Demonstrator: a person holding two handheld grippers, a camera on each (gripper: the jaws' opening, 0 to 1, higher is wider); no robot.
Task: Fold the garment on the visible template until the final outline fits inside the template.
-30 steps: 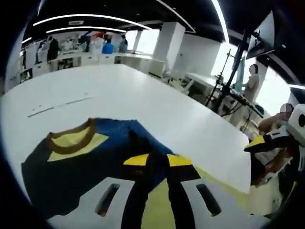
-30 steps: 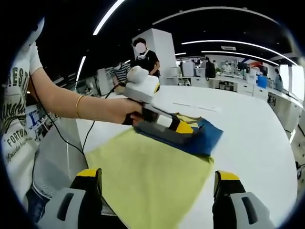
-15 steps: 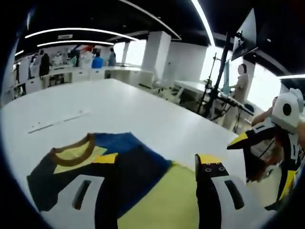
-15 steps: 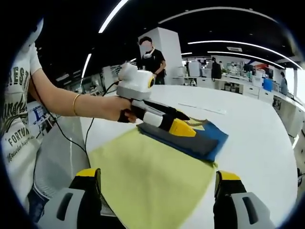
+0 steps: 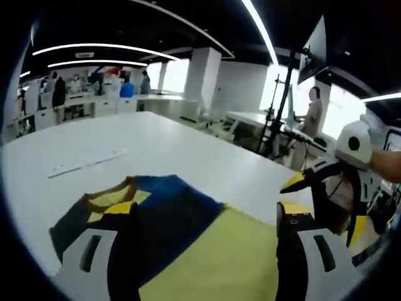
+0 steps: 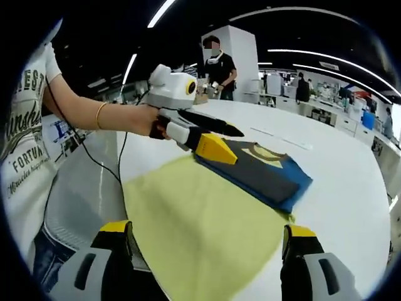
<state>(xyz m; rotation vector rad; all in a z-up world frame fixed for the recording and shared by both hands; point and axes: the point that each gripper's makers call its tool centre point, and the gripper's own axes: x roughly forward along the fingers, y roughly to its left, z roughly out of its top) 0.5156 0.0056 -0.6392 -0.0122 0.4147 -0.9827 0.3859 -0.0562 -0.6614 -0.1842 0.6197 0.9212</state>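
Garment [image 6: 260,172], folded, dark with blue edge, lies on far part of yellow template [image 6: 200,232], on white table [image 6: 351,188]. Left gripper [image 6: 219,139] above garment's near edge, fingers apart, empty. Right gripper [image 6: 207,266] at template's near side, fingers wide, empty. Next likely: check outline against template; tuck any overhang at far blue edge; avoid dragging stack.

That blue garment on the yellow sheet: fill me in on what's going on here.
A person holds a gripper in each hand over a white table. The folded blue garment lies on the far end of the yellow template, one edge apparently past it. The left gripper hangs open just above the garment, holding nothing. The right gripper is open too, near the template's near edge.
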